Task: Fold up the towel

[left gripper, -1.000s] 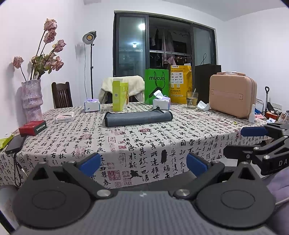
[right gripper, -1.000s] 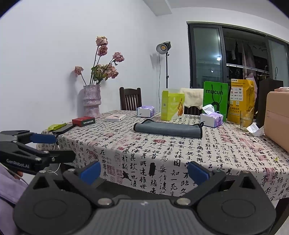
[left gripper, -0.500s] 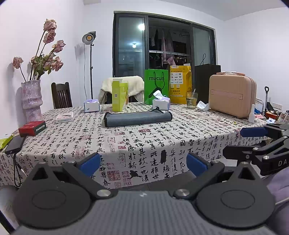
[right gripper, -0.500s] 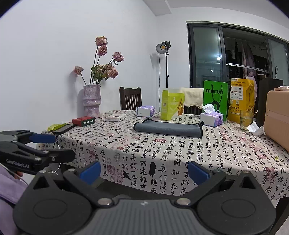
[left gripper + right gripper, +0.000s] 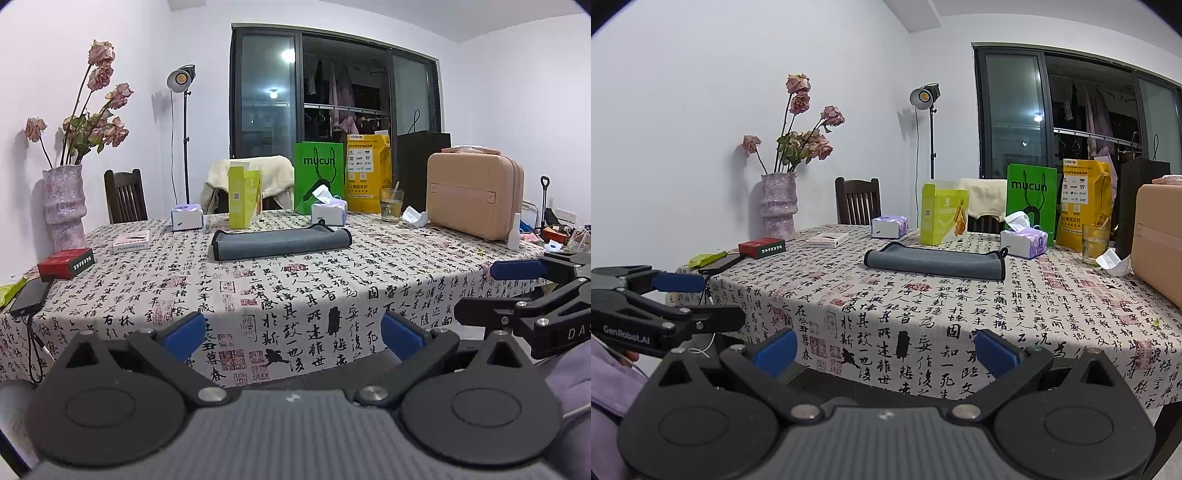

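A grey towel lies folded into a long narrow strip on the far middle of the table; it also shows in the right wrist view. My left gripper is open and empty, held off the table's near edge, well short of the towel. My right gripper is open and empty too, at the same near edge. Each gripper shows at the side of the other's view: the right one and the left one.
The table has a calligraphy-print cloth. Around the towel stand tissue boxes, a yellow-green carton, a green bag, a glass, a pink case, a vase, a red box and a phone.
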Demonstrator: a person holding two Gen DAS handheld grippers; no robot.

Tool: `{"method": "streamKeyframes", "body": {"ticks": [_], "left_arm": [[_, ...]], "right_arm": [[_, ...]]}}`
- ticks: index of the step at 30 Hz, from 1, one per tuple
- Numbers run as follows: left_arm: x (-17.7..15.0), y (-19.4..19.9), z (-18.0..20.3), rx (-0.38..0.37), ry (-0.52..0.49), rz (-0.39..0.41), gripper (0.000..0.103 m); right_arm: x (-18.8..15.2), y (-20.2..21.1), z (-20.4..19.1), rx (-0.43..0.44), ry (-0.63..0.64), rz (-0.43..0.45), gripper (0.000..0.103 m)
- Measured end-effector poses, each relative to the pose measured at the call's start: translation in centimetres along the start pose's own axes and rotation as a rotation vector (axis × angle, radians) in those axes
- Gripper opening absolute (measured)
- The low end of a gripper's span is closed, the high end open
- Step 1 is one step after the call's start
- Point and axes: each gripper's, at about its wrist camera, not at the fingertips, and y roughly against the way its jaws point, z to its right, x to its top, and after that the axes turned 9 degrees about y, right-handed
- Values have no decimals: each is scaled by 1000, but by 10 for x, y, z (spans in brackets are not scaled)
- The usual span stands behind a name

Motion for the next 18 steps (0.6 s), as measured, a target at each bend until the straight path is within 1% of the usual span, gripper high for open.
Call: {"method": "streamKeyframes", "body": {"ticks": [18], "left_arm": [[-1,1,0,0,-4,4,103]], "right_arm": [[0,0,0,0,0,0,103]]}}
